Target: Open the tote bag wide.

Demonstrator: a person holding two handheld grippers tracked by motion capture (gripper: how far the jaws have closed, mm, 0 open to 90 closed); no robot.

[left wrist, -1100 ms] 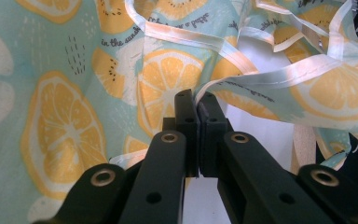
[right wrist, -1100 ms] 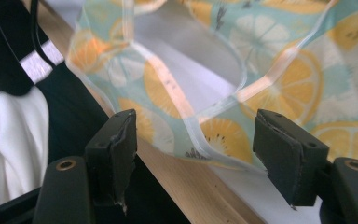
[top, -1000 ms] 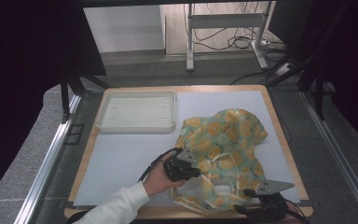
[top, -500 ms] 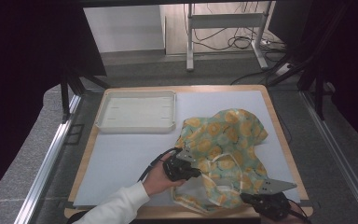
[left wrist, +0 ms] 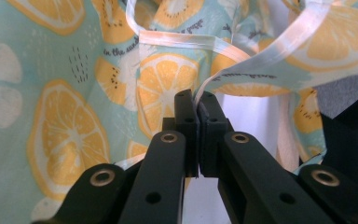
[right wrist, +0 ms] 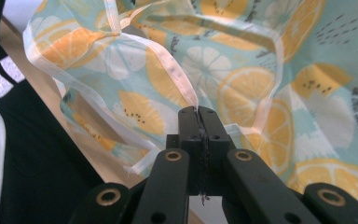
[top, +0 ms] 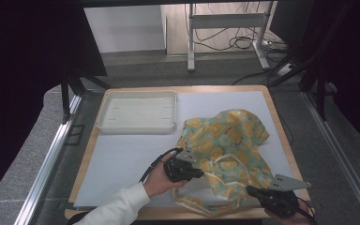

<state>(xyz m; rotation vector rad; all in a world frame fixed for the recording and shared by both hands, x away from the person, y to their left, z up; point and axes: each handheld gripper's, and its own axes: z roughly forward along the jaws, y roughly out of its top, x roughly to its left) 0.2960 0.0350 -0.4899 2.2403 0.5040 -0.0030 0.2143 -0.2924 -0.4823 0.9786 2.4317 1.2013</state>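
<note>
Pinching the lemon-print cloth [top: 225, 140] hem, both grippers' fingers [left wrist: 186, 116] [right wrist: 189, 123] clamp in close views; overhead adds the tray [top: 138, 125].

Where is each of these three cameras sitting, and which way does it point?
High view: fixed above the table's near side, looking forward and down; a white sleeve and both hand-held grippers show.
Left gripper view: rides the left hand-held gripper, looking along its shut black jaws pinching the white trim of the lemon-print cloth.
Right gripper view: rides the right hand-held gripper, jaws shut on the trim too.
Shared: all three show the lemon-print cloth.
</note>
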